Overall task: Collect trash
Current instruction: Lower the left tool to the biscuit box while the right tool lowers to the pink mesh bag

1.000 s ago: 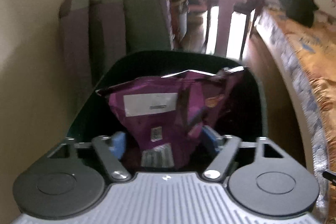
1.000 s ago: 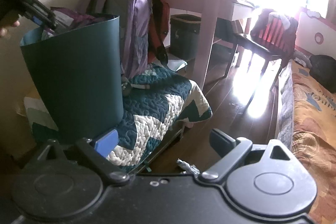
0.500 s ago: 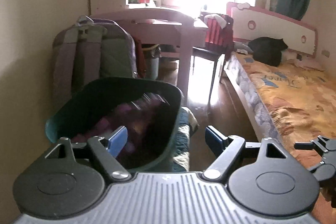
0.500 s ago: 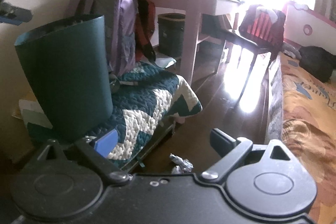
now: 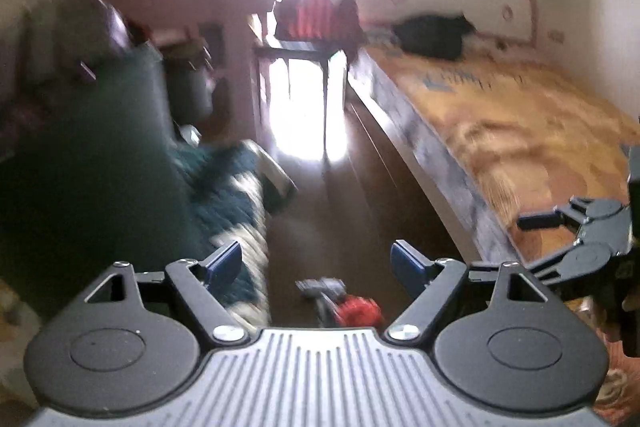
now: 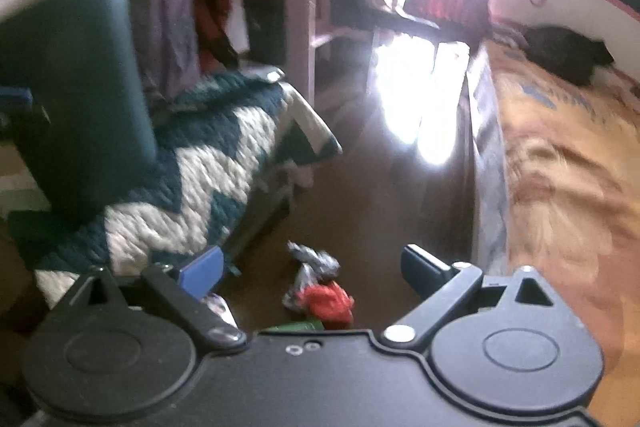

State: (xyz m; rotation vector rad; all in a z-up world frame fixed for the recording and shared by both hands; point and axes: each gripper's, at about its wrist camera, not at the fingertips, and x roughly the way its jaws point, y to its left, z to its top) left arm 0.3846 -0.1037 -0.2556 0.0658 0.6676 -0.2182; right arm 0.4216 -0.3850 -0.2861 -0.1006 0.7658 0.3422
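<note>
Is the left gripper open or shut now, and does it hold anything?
Open and empty: the left gripper has its blue pads wide apart, with only bare floor and the red wrapper beyond them.

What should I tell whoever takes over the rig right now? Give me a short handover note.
Left gripper: open, empty, pointing down toward the floor.
Right gripper: open, empty, also angled at the floor.
Trash bin: dark green, standing on the zigzag quilt to the left. Its inside is not visible from here.
Left to do: a red wrapper and crumpled silver foil lie on the dark floor between the quilt and the bed, just ahead of both grippers. A green scrap shows at the right camera's lower edge. Pick these up and drop them in the bin.
</note>
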